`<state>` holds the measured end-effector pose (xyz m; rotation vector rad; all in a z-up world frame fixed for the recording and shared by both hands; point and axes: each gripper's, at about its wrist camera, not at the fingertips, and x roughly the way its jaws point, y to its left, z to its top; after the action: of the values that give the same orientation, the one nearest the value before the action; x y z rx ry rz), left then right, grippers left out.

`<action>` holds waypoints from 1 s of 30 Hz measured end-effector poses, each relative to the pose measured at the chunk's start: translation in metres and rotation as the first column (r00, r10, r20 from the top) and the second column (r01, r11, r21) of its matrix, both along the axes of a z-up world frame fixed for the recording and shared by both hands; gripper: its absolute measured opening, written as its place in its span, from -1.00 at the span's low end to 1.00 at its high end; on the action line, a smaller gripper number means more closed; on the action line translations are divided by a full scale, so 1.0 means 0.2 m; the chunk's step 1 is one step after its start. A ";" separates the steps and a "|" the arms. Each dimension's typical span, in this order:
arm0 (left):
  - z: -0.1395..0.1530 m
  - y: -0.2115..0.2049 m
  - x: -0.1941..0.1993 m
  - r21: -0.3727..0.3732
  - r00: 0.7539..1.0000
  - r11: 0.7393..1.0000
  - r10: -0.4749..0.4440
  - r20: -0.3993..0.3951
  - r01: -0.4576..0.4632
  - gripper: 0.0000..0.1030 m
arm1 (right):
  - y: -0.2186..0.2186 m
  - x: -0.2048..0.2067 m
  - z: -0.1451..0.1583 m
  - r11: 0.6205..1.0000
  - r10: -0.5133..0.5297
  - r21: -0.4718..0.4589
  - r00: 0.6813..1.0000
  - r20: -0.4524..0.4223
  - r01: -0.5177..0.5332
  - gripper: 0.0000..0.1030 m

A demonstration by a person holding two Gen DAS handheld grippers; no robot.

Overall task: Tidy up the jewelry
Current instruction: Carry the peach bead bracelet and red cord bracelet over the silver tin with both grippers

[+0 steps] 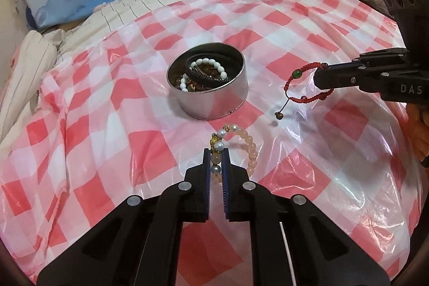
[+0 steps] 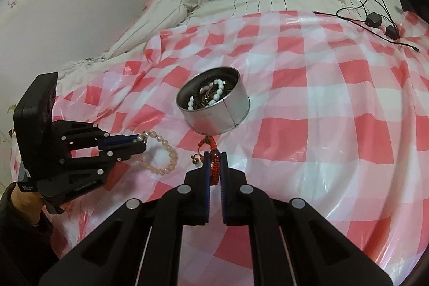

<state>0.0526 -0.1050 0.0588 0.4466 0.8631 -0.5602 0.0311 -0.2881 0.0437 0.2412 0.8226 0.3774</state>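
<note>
Both grippers are carrying bracelets toward the round tin (image 1: 206,87) lying ahead between them: the left gripper (image 1: 216,152) clamping a pink bead bracelet (image 1: 248,145), the right gripper (image 2: 214,156) pinching a red cord bracelet (image 1: 296,83).

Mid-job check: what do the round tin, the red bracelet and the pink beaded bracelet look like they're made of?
Round tin: looks like thin metal, brushed silver finish, with a vertical side seam.
Red bracelet, held in the right gripper: seems to be knotted cord, matte, with a green bead.
Pink beaded bracelet, held in the left gripper: glossy translucent beads, stone or glass, can't tell; pearl-like white ones too.
</note>
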 end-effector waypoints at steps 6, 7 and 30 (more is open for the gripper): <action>0.04 -0.02 -0.02 0.015 0.998 1.000 0.005 0.056 -0.006 -0.87 | 0.00 -0.02 0.03 1.000 0.000 0.014 0.999 0.043 0.000 -0.86; 0.05 -0.02 -0.02 0.014 0.998 1.000 0.006 0.061 -0.007 -0.87 | 0.00 -0.02 0.04 1.000 -0.001 0.015 0.999 0.050 0.000 -0.87; 0.35 0.03 0.17 -0.269 0.982 0.960 0.124 0.143 -0.082 -0.86 | -0.02 0.13 0.23 0.998 -0.053 0.055 0.974 0.219 0.042 -0.86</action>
<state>0.0873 -0.0988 0.1287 0.1994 0.6441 -0.5265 0.0561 -0.2922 0.0888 0.2602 0.5883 0.3730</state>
